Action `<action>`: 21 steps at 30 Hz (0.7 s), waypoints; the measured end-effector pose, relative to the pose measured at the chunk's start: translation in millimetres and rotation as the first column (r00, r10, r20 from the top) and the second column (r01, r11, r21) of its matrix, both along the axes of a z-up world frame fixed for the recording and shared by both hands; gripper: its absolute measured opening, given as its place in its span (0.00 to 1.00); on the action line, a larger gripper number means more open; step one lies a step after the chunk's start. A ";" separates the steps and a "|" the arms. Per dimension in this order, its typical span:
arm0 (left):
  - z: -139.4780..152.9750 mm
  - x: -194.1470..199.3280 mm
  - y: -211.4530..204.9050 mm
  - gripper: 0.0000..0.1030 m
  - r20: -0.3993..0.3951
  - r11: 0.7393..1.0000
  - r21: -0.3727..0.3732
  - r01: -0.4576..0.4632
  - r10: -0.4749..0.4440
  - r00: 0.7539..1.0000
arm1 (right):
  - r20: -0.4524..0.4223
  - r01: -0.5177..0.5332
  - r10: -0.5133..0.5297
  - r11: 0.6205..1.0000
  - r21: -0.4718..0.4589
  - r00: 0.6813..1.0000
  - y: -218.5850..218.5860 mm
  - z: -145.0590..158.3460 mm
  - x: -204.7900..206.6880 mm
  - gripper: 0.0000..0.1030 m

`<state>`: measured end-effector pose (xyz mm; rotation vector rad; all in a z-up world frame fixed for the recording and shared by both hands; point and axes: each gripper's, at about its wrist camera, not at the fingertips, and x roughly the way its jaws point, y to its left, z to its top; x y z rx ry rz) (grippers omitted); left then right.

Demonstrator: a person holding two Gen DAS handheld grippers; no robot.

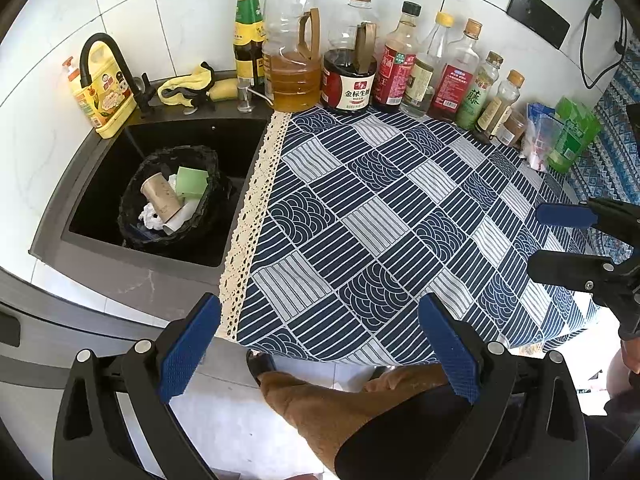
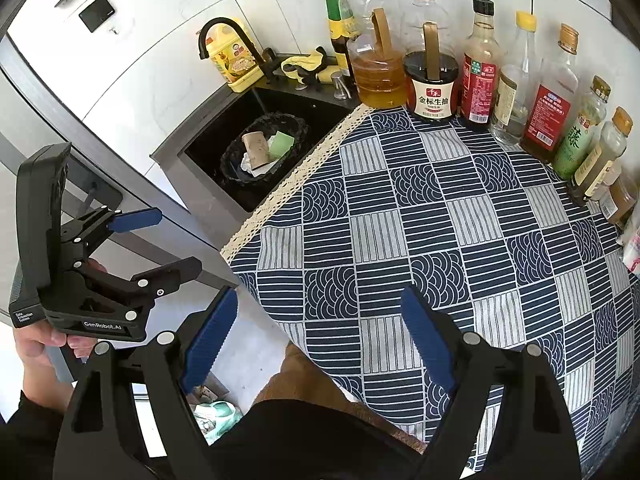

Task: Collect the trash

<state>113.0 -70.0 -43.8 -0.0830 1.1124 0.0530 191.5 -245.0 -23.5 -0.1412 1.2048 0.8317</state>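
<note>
A black-lined trash bin (image 1: pixel 132 208) stands in the dark sink (image 1: pixel 104 184) at the left. It holds a brown paper cup (image 1: pixel 161 199), a green box (image 1: pixel 193 181) and crumpled white paper (image 1: pixel 152 219). The bin also shows in the right wrist view (image 2: pixel 236 160). My left gripper (image 1: pixel 320 344) is open and empty, held over the front edge of the patterned tablecloth (image 1: pixel 384 216). My right gripper (image 2: pixel 316 340) is open and empty over the cloth's front edge; it also shows at the right of the left wrist view (image 1: pixel 536 236). The left gripper shows in the right wrist view (image 2: pixel 176 240).
A row of oil and sauce bottles (image 1: pixel 348 64) lines the tiled back wall. A black faucet (image 1: pixel 104 52), yellow detergent bottle (image 1: pixel 106 96) and yellow cloth (image 1: pixel 188 86) sit behind the sink. A green carton (image 1: pixel 572 132) and plastic bags (image 1: pixel 536 140) lie far right.
</note>
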 end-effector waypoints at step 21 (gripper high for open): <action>1.7 1.3 3.1 0.93 -0.006 1.000 -0.005 0.022 -0.022 1.000 | 0.003 0.011 -0.011 1.000 -0.022 1.000 3.1 0.3 0.4 0.81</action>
